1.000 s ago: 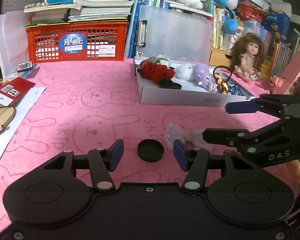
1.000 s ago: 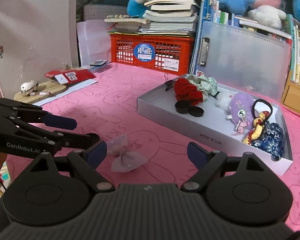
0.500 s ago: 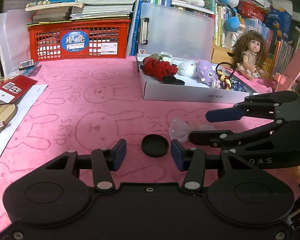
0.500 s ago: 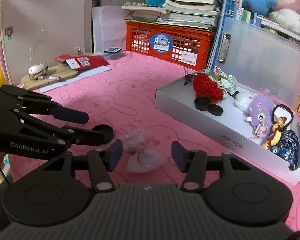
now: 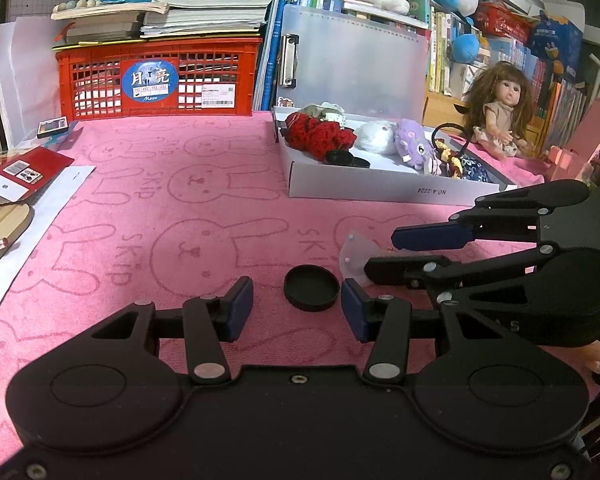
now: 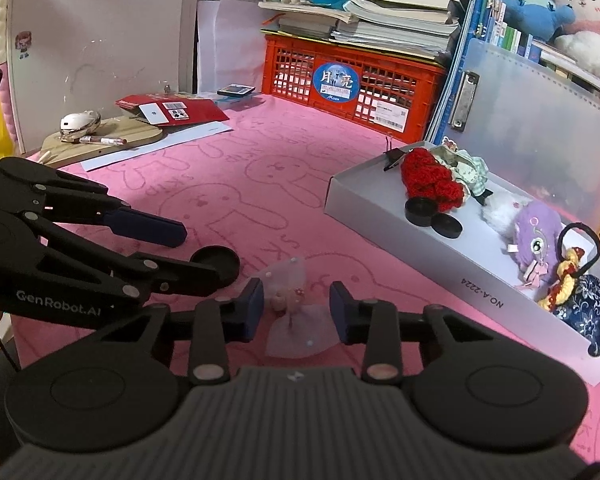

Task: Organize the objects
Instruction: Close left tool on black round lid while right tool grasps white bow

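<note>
From the left wrist view, the left gripper (image 5: 296, 310) hangs low over the pink cloth (image 5: 172, 208) with its jaws apart, and a black round lid (image 5: 310, 287) lies flat on the cloth between the two blue pads, touching neither. To its right the right gripper (image 5: 380, 254) shows side-on, covering most of a sheer bow (image 5: 354, 252), so only one pale wing peeks out. This view alone shows the doll (image 5: 496, 114) sitting beyond the white tray (image 5: 380, 192).

From the right wrist view, the bow (image 6: 296, 320) is plain to see: two gauzy wings with small beads at the knot, lying on the cloth between the right gripper's (image 6: 296, 308) pads. The jaws are apart and neither pad presses it. The left gripper (image 6: 180, 248) comes in from the left, and the lid (image 6: 216, 262) sits just under its lower finger. Only here do I see the wooden board (image 6: 112, 140) with a shiny trinket and a pen on it, near the wall.

Counting: one lid loose on the cloth, two more black lids (image 6: 432, 216) side by side in the tray; one bow; one red crochet piece (image 6: 430, 180); one purple plush (image 6: 536, 232); one red crate (image 6: 348, 88) under a stack of books.
</note>
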Available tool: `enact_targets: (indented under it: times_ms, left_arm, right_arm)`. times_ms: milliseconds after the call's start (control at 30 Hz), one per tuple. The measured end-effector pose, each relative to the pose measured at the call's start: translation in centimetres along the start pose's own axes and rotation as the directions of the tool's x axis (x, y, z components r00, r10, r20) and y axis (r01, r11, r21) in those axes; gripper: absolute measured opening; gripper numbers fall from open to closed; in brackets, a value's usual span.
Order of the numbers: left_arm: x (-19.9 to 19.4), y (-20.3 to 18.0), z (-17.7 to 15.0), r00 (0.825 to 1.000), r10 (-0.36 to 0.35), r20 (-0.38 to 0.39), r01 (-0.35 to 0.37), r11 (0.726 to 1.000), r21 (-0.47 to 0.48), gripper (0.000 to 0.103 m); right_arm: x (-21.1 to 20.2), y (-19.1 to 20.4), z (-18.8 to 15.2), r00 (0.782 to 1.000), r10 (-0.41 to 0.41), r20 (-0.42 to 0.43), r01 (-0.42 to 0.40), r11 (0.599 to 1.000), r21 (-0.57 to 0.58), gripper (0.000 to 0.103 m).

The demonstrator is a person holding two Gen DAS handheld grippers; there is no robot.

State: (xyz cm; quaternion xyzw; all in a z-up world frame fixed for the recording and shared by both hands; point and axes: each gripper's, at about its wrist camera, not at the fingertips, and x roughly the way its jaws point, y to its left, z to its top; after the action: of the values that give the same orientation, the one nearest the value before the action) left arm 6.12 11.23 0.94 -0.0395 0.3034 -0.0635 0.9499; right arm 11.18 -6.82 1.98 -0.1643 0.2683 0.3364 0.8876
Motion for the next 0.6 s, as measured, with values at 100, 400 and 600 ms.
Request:
enact_targets:
  times_ms: [100, 400, 600]
  left_arm:
    - [0.1, -0.1, 0.0, 1.0, 0.002, 0.0, -0.002, 1.0, 0.007, 0.047]
    - [0.4, -0.6, 0.2, 1.0, 0.016, 0.004, -0.016, 1.0, 0.022, 0.047]
    - [0.5, -0.6, 0.3, 1.0, 0.008, 0.01, -0.008, 1.0, 0.005, 0.03]
  right_arm:
    - [-0.1, 0.0, -0.1, 1.0, -0.001, 0.007, 0.0, 1.0, 0.008, 0.033]
    - [-0.8, -0.3, 0.0, 0.999, -0.016, 0.029, 0.015, 0.999, 0.041, 0.027]
    - [-1.2, -0.6, 0.1, 0.998, -0.046, 0.041, 0.044, 0.997, 0.063, 0.016]
